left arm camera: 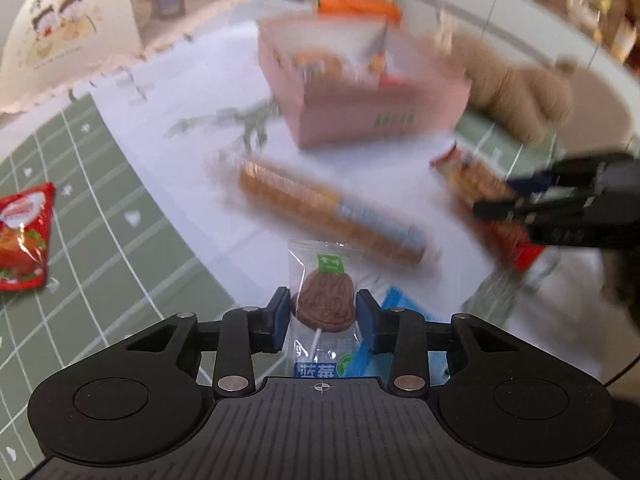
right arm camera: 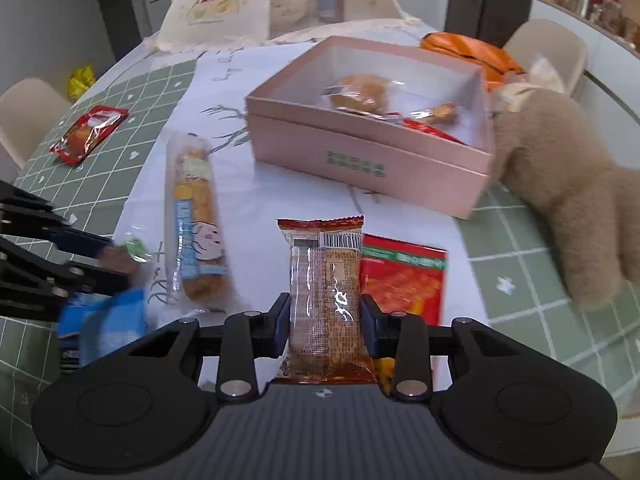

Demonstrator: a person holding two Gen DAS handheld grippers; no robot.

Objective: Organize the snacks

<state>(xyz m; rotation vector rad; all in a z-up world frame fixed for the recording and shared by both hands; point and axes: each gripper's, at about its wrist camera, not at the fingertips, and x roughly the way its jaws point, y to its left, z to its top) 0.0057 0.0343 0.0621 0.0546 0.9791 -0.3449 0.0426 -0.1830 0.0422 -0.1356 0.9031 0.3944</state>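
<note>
**Both grippers hold a snack above the worktop**

The left gripper (left arm camera: 323,316) has its fingers clenched on a wrapped chocolate lollipop (left arm camera: 324,300). The right gripper (right arm camera: 325,326) has its fingers grasping a brown snack bar (right arm camera: 326,300) in clear wrap. A pink box (right arm camera: 372,160) stands open on the worktop (right arm camera: 248,200) with a few snacks inside. A long biscuit pack (right arm camera: 196,220) lies to the box's left, and a red packet (right arm camera: 404,280) lies just beside the snack bar. A plush toy (right arm camera: 560,184) touches the box's right side.
</note>
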